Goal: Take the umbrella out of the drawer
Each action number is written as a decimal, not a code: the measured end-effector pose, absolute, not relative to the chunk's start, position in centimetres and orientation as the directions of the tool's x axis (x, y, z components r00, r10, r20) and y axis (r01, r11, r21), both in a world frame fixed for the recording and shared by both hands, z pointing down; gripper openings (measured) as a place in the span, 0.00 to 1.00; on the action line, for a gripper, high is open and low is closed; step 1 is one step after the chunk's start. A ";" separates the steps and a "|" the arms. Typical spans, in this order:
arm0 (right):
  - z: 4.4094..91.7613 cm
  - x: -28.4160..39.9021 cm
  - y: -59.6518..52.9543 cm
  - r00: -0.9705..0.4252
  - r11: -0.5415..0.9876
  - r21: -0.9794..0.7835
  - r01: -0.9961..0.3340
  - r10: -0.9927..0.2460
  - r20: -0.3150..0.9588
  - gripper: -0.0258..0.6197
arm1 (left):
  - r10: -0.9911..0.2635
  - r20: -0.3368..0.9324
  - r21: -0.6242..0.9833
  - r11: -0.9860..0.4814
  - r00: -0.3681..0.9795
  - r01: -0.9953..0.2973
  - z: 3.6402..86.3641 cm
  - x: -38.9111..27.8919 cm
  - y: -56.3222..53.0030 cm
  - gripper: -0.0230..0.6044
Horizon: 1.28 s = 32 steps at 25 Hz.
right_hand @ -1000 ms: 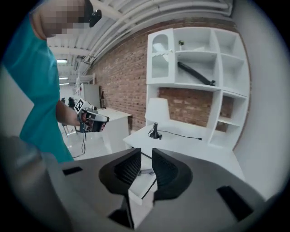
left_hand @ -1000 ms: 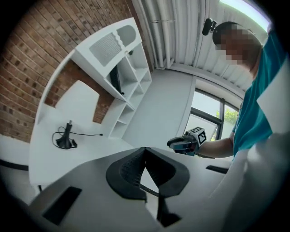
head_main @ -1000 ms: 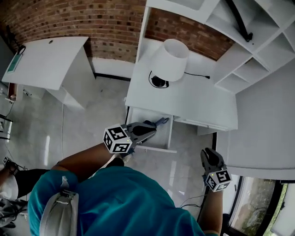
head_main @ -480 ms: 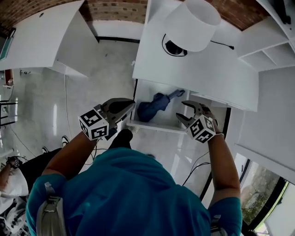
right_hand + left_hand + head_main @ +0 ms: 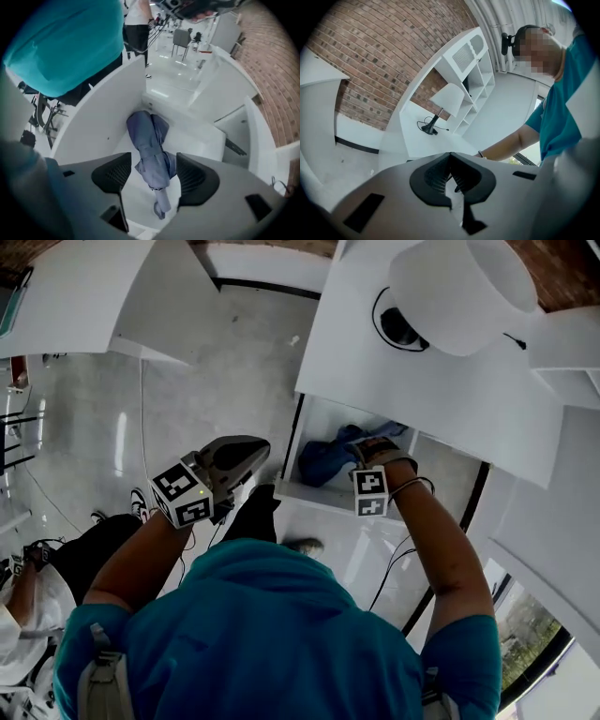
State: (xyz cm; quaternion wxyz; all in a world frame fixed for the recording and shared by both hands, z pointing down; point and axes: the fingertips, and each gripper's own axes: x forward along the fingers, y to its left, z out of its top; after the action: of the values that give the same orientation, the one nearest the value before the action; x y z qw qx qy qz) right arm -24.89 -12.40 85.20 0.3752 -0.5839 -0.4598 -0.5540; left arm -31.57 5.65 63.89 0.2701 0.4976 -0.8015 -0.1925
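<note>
Reaching: the right gripper (image 5: 373, 454) is pointing straight down into the open drawer (image 5: 323, 500). Its jaws are opening, and the folded blue umbrella (image 5: 323, 462) is lying between them with neither pad pressing on it.
Umbrella position: it is lying on the drawer floor, slanted across it. In the right gripper view the bunched canopy (image 5: 147, 140) is sitting between the pads and the slim handle end is trailing toward the camera.
Left gripper (image 5: 246, 454): it is hanging outside the drawer, off its front left corner, with its jaws together on nothing.
Step in hand, as judged: the approach to the grasp is under way and the umbrella is not yet taken.
Doing it well: the jaws should be straddling the thick, strapped middle of the bundle rather than the thin handle, which would be pivoting in the grip. The pads should be closing squarely across the fabric, low enough to catch the shaft inside, since loose cloth alone may be slipping.
Surroundings: a white lamp (image 5: 459, 287) with its dark base and cord is standing on the desk top (image 5: 375, 381) above the drawer. A second white table (image 5: 75, 296) is standing well apart across the floor.
Obstructions: the desk top is overhanging the back of the drawer and its side walls are hemming in the umbrella, so the lift is likely needing to come up and forward. The person's shoe (image 5: 300, 545) is resting just below the drawer front.
</note>
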 end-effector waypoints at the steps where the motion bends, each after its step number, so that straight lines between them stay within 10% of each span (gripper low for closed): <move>1: 86.7 -24.6 -12.3 -0.032 -0.341 0.061 0.938 0.091 0.995 0.46 | -0.897 0.250 0.583 0.440 -0.365 -0.683 64.3 -31.7 6.1 0.06; 16: 99.3 -24.7 -12.8 -0.054 -0.514 -0.053 0.856 -0.191 0.980 0.51 | -0.859 0.332 0.632 0.509 -0.389 -0.585 68.9 -31.8 10.0 0.06; 32: 95.9 -24.2 -10.9 -0.050 -0.284 0.029 0.958 -0.066 0.997 0.43 | -0.904 0.293 0.616 0.428 -0.312 -0.661 66.7 -32.6 8.0 0.06</move>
State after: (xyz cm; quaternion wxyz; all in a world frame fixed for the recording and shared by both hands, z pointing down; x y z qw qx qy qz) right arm -24.18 -10.87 95.89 0.4311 -0.5379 -0.4148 -0.5939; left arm -32.57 8.03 66.68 0.3102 0.4978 -0.7859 -0.1954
